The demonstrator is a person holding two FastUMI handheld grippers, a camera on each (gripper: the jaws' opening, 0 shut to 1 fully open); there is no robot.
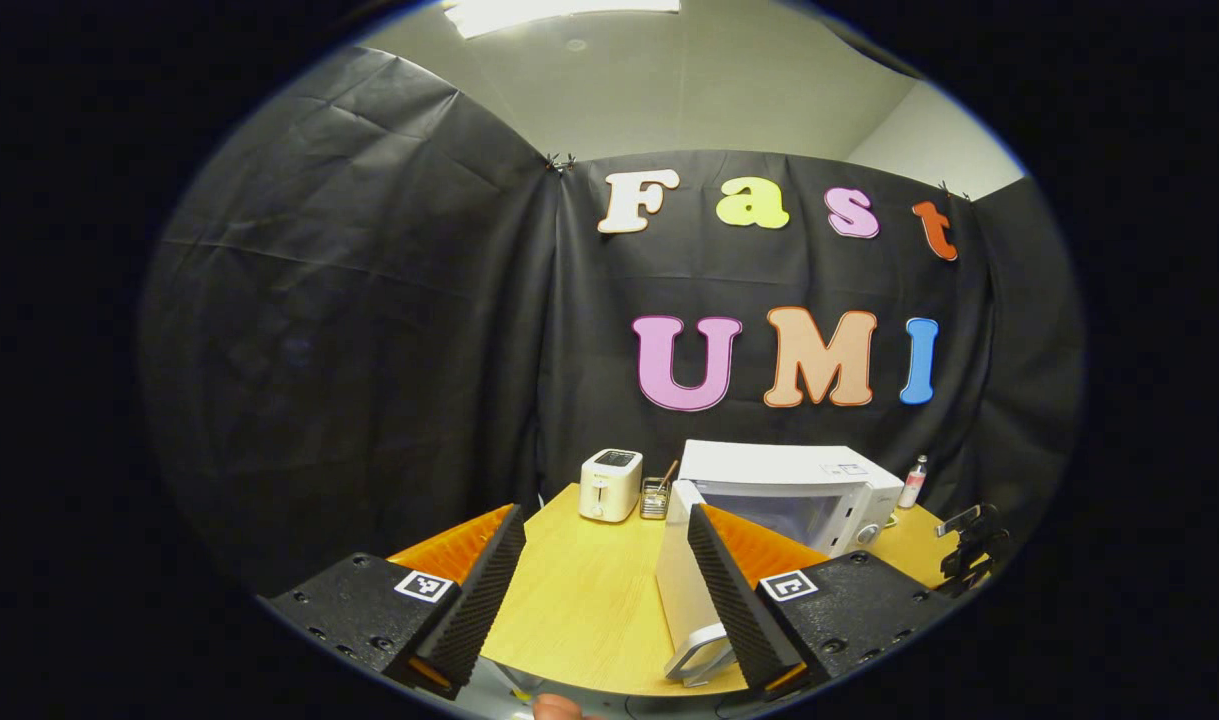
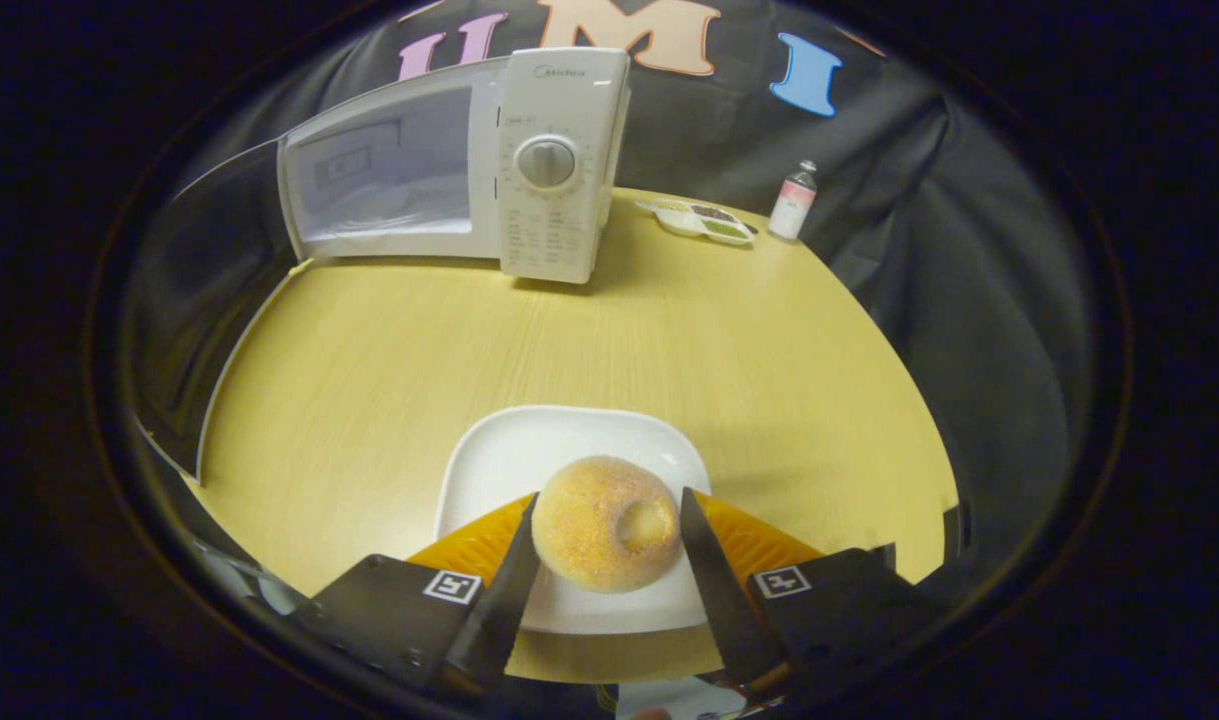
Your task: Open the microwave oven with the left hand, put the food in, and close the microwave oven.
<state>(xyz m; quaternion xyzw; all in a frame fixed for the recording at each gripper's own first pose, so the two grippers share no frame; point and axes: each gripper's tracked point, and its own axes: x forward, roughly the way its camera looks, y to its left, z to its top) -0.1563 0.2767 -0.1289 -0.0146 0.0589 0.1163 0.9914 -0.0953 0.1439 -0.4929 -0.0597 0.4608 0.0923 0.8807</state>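
Sugared doughnut [image 2: 606, 523], one, on one plate [image 2: 529, 455]; right jaws gripping it; left jaws open.

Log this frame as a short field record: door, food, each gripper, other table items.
door: microwave door swung open
food: doughnut on white plate, outside the oven
right gripper: fingers on both sides of the doughnut, contact unclear
left gripper: open, holding nothing, beside the door
other items: toaster, bottle, small tray
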